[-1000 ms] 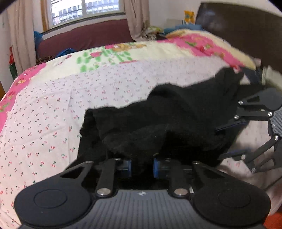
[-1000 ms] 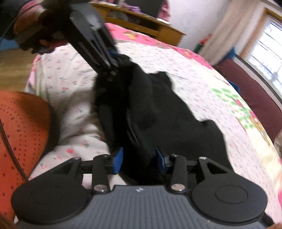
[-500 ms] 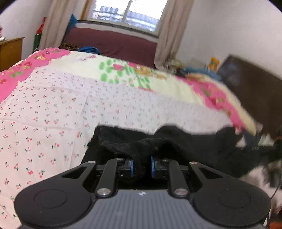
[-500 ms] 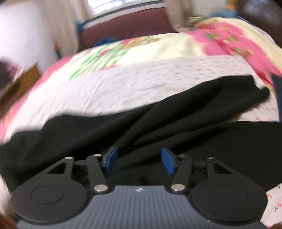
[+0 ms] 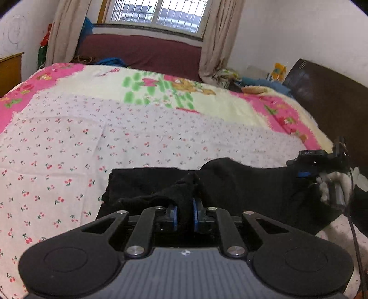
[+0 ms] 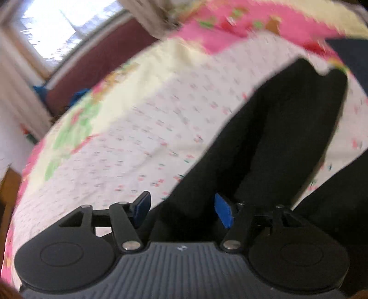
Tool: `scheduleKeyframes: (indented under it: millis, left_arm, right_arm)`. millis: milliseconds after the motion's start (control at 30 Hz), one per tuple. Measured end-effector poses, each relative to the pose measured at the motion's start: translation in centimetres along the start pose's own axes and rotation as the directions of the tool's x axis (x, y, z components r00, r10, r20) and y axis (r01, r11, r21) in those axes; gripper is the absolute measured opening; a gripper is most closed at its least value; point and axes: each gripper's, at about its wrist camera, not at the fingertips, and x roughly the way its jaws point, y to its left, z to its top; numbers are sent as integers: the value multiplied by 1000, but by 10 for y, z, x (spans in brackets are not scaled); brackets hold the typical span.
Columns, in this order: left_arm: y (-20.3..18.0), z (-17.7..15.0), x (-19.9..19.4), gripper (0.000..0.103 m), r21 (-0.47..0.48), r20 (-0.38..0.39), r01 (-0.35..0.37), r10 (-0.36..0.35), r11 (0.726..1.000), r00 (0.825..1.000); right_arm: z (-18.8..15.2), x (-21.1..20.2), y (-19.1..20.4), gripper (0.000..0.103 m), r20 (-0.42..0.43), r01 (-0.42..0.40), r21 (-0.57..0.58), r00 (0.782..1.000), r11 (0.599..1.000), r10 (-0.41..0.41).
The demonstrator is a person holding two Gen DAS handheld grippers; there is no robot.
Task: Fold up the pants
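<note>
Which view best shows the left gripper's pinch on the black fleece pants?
Left wrist view: sharp, left gripper clamps a bunched fold of the black fleece pants. Right wrist view is blurred, showing only the pants running away between the right gripper's parted pads.

Home bedroom: quilted bed [image 5: 161, 128], headboard [image 5: 326, 96], curtained window [image 5: 158, 13].
</note>
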Motion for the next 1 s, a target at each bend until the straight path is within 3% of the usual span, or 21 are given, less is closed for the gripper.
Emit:
scheduleKeyframes:
  millis: [33, 200, 367, 433, 500, 600, 700, 800, 867, 967, 1000]
  left_arm:
    - [1, 0, 2, 27, 2, -6, -17, 17, 1000, 1000]
    - [17, 16, 4, 24, -48, 24, -43, 44, 998, 999]
    - [16, 28, -23, 23, -77, 134, -22, 32, 997, 991]
    - [15, 24, -33, 23, -81, 152, -24, 36, 996, 988]
    - [16, 11, -37, 23, -93, 142, -34, 47, 995, 989]
    - [23, -15, -27, 23, -119, 80, -84, 94, 989, 992]
    - [28, -37, -9, 24, -113, 3, -158, 159, 981, 987]
    - [29, -45, -4, 24, -102, -19, -192, 191, 976, 981]
    - [29, -44, -7, 24, -107, -12, -187, 187, 977, 982]
    - [25, -44, -6, 24, -91, -11, -175, 175, 980, 985]
    - [24, -45, -5, 28, -85, -14, -178, 178, 980, 984]
  right_arm:
    - [-1, 2, -5, 6, -22, -25, 36, 999, 999, 25]
    - [5, -44, 1, 5, 53, -116, 2, 992, 993, 116]
    - [6, -163, 13, 5, 199, -265, -100, 939, 959, 280]
    - [-15, -208, 4, 5, 230, -276, -151, 924, 949, 306]
    - [-43, -222, -7, 5, 238, -220, -166, 937, 961, 256]
    - [-76, -196, -41, 6, 161, -100, -117, 980, 988, 118]
    - [-91, -141, -75, 7, 52, -9, -37, 999, 999, 11]
    - [-96, -135, -91, 11, 44, -59, 93, 997, 994, 55]
    - [-93, -142, -90, 16, 60, -79, 67, 995, 995, 75]
    - [-91, -143, -84, 37, 61, -102, 24, 993, 994, 100]
    - [-89, -139, -81, 49, 52, -112, 18, 992, 994, 111]
